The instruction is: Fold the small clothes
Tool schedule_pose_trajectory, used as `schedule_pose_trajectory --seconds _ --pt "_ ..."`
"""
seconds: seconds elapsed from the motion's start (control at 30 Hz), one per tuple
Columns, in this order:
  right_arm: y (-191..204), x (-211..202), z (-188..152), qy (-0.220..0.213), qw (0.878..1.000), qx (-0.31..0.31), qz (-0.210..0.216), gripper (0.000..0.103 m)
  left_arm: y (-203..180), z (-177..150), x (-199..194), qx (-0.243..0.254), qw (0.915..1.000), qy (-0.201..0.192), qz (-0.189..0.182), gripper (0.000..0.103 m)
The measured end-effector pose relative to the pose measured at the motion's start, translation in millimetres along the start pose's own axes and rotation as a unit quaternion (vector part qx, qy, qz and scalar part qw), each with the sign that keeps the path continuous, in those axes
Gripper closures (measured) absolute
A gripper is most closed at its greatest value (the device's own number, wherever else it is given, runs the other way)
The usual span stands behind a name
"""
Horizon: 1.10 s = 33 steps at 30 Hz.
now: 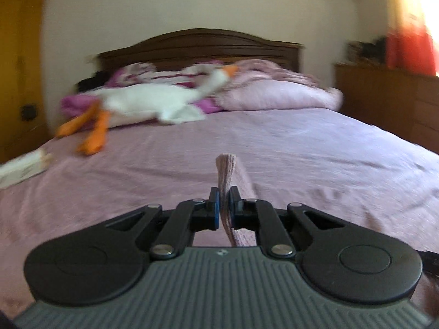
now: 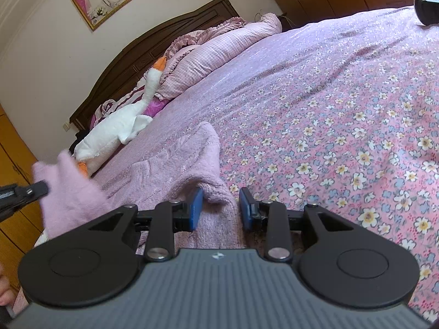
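Note:
A small pink knitted garment (image 2: 170,159) lies on the pink bed cover. In the left wrist view my left gripper (image 1: 224,205) is shut on a strip of the pink knit (image 1: 225,172), which sticks up between the pads, lifted over the bed. The left gripper also shows at the left edge of the right wrist view (image 2: 24,192), holding a blurred pink end. My right gripper (image 2: 221,205) is open, its blue pads on either side of a raised fold of the garment (image 2: 216,192) without closing on it.
A white plush goose (image 2: 115,128) with orange feet lies by the pillows (image 2: 219,52) at the dark wooden headboard (image 1: 197,44). A floral sheet (image 2: 343,137) covers the right of the bed. A white box (image 1: 22,170) lies at the left edge. Wooden dressers stand beside the bed.

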State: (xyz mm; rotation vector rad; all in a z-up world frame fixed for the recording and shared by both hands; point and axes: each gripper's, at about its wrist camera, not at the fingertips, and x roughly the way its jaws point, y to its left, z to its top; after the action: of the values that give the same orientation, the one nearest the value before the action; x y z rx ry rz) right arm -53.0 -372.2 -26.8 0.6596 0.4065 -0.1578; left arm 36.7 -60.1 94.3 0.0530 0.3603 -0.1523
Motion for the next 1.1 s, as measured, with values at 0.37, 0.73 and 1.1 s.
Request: schedule_pose_trajectory --seconds 0.37,0.73,1.1 --pt "2.8 0.9 0.9 0.002 1.000 -0.010 -0.005 0.065 64.1 -47.0 -1.6 -0.055 0.9899 0.086 0.098 0.093" --pt "5.9 3.7 1.4 0.009 1.000 -0.020 -0.009 0.064 84.4 -59.0 -17.1 -0.066 0.9881 0.121 0.069 0.070" --pt "37.6 -0.6 23.6 0.051 0.993 -0.104 -0.010 0.064 123.8 -45.9 -23.7 -0.099 0.9866 0.112 0.065 0.053"
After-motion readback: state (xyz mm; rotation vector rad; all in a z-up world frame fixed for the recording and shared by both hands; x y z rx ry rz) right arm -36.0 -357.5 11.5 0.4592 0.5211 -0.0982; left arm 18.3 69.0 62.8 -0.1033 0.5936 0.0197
